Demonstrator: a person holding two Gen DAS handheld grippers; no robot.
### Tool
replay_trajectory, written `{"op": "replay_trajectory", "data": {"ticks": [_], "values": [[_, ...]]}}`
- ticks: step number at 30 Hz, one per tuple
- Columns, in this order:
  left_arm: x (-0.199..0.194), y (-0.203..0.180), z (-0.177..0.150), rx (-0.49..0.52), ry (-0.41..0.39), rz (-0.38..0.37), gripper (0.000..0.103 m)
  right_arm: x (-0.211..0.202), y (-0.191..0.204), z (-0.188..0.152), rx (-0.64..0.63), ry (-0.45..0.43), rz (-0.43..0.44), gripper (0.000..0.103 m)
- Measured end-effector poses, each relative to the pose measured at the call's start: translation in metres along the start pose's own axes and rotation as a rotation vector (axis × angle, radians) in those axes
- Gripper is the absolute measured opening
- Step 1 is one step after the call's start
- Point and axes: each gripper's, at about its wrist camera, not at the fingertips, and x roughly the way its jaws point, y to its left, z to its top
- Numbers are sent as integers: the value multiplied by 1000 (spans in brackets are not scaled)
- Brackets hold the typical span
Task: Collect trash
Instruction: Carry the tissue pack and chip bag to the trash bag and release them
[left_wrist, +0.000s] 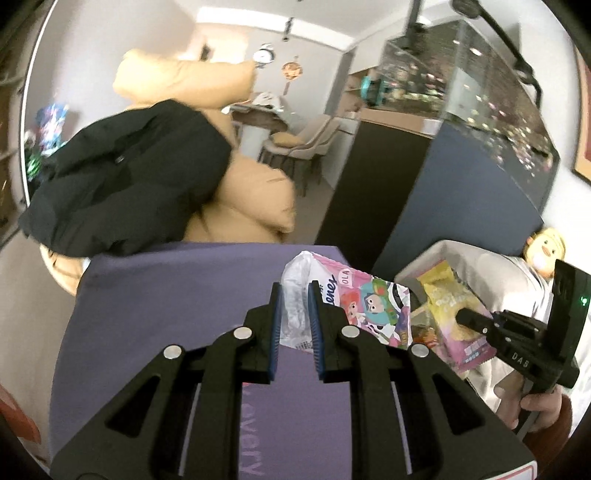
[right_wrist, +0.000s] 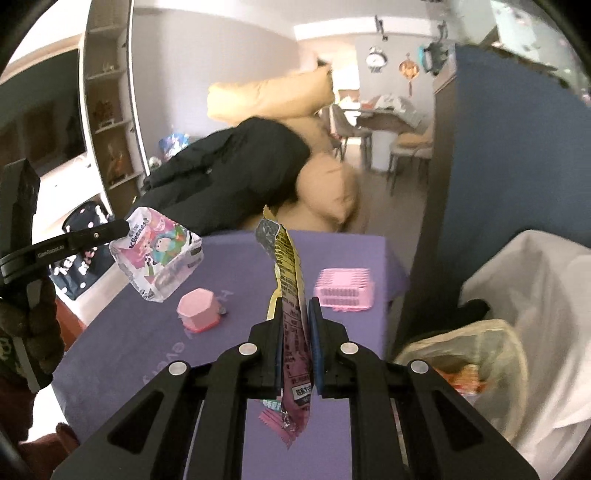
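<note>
My left gripper (left_wrist: 294, 290) is shut on a cartoon-printed tissue pack (left_wrist: 354, 306), lifted above the purple table (left_wrist: 166, 295). The same tissue pack (right_wrist: 159, 258) hangs at the left in the right wrist view, pinched by the left gripper's fingers (right_wrist: 110, 230). My right gripper (right_wrist: 295, 308) is shut on a yellow and pink snack wrapper (right_wrist: 290, 280), held edge-on above the table (right_wrist: 129, 343). In the left wrist view that wrapper (left_wrist: 456, 317) hangs from the right gripper (left_wrist: 465, 318) over a white-lined bin (left_wrist: 480, 258).
A pink ribbed basket (right_wrist: 345, 290) and a pink hexagonal box (right_wrist: 199, 308) sit on the table. The lined bin (right_wrist: 546, 295) with a bag of trash (right_wrist: 476, 350) stands to the right, beside a dark blue cabinet (right_wrist: 498, 166). A black jacket (right_wrist: 229, 173) lies over a tan beanbag (right_wrist: 328, 184) beyond.
</note>
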Motion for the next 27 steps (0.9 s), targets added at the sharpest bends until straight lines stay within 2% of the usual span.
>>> {"op": "replay_trajectory", "data": {"ticks": [6, 12, 21, 27], "values": [[18, -47, 9, 75, 8, -46, 14, -33, -47, -6, 56, -45, -70, 13], [52, -90, 12, 132, 44, -103, 14, -48, -95, -22, 129, -52, -128, 13], [114, -144, 1, 199, 128, -169, 14, -51, -143, -44, 230, -45, -186, 13], [162, -163, -14, 193, 218, -190, 14, -51, -160, -52, 264, -45, -208, 13]]}}
